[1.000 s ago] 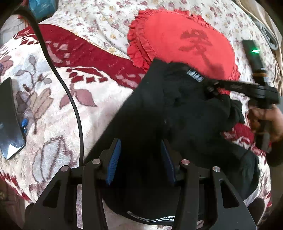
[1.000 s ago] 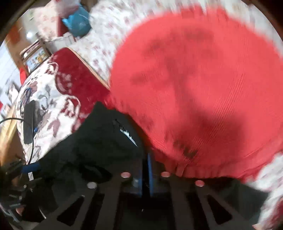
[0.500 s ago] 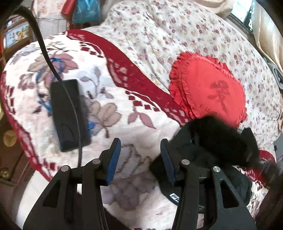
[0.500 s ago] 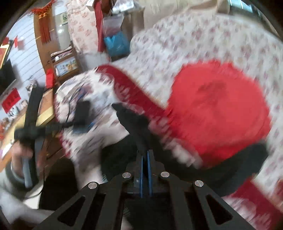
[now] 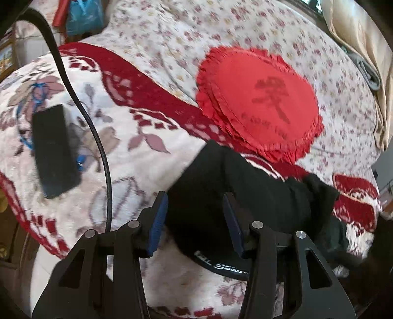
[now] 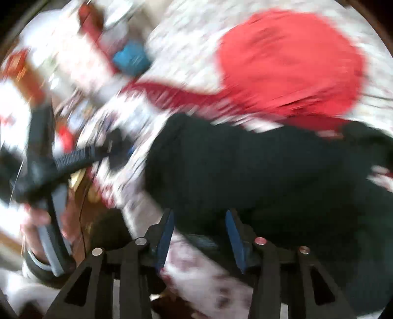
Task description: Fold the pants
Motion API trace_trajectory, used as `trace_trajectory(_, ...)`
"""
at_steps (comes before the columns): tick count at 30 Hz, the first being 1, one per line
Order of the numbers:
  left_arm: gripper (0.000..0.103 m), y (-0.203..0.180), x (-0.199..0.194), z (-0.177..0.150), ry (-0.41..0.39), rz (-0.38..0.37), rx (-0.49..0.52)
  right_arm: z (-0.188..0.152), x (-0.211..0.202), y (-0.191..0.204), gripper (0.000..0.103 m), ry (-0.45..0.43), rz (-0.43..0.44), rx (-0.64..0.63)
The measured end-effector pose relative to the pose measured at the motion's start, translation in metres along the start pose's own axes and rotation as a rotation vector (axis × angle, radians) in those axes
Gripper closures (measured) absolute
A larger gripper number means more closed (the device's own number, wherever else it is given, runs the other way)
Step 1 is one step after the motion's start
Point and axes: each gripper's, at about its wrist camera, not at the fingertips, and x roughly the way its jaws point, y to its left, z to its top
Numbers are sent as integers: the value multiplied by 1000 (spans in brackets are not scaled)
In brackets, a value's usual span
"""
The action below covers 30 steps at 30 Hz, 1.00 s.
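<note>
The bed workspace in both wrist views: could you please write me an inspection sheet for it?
Surface: floral blanket with a dark red border, over a flowered bedspread.
Job's things: black pants lie bunched on the blanket, printed waistband toward the camera.
Clutter: red heart-shaped pillow behind the pants; black phone lying flat on the blanket.
Grippers: left gripper open, holding nothing, pants under it; right gripper opening, pads clear of the pants.
Cables: black cable runs across the blanket.
Surroundings: blue bag, beige curtain; right view blurred.
</note>
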Motion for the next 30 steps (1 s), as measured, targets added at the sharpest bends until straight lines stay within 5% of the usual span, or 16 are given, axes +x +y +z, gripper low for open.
trace_trajectory(5, 53, 0, 15, -1, 34, -23, -17, 10, -52, -97, 50, -145, -172, 271)
trace_trajectory(7, 40, 3, 18, -1, 33, -35, -39, 16, -63, -130, 45, -208, -150, 380)
trace_trajectory(13, 40, 8, 26, 3, 55, -24, -58, 35, -56, -189, 35, -307, -4, 651)
trace_trajectory(15, 40, 9, 29, 3, 65, -24, -68, 43, -40, -200, 35, -280, 2, 694)
trace_trajectory(16, 40, 9, 30, 3, 72, -28, -76, 44, -36, -208, 36, -250, -12, 721)
trace_trajectory(18, 40, 8, 30, 2, 79, -33, -80, 46, -21, -221, 65, -219, 29, 772)
trace_trajectory(19, 40, 6, 30, 1, 80, -30, -73, 45, -20, -224, 85, -236, 64, 778)
trace_trajectory(20, 40, 5, 29, 1, 80, -25, -65, 46, -27, -223, 94, -271, 54, 764)
trace_trajectory(25, 40, 7, 27, 1, 77, -22, -56, 37, -112, -175, 100, -375, -106, 502)
trace_trajectory(30, 40, 12, 31, -1, 90, -32, -81, -16, -153, -143, 100, -255, -302, 353)
